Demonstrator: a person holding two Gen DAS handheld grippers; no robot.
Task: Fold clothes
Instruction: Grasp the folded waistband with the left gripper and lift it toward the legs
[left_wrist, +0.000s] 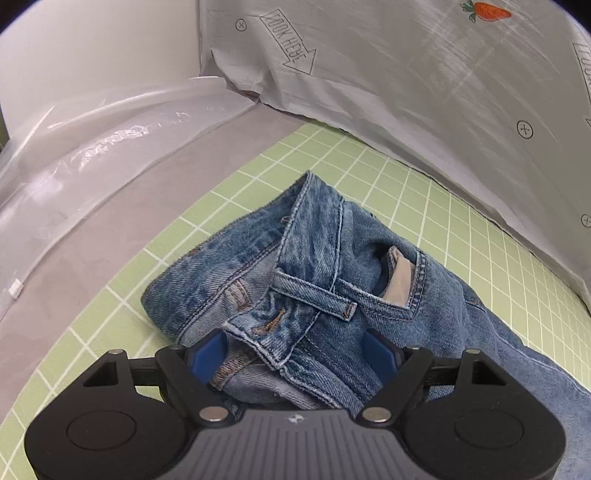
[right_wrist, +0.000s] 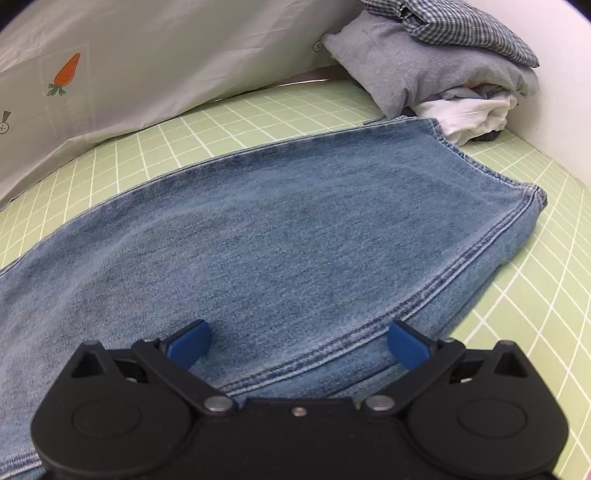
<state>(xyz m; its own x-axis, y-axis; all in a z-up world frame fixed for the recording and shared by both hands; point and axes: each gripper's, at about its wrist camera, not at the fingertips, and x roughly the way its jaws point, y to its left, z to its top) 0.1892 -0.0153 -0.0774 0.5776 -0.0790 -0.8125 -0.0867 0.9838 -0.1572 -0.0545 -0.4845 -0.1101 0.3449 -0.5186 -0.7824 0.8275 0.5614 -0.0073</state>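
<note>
The faded blue denim jeans (left_wrist: 325, 280) lie on the green grid-lined mat (left_wrist: 443, 206) of the tabletop. Their crumpled waistband sits between the blue pads of the left gripper (left_wrist: 295, 354), whose jaws are partly open; I cannot tell if the pads press the cloth. The right gripper (right_wrist: 297, 345) hangs wide open over the flat leg (right_wrist: 280, 229) and holds nothing. A white printed sheet (left_wrist: 406, 74) stands behind, and a pile of folded clothes (right_wrist: 443, 66) lies far right.
</note>
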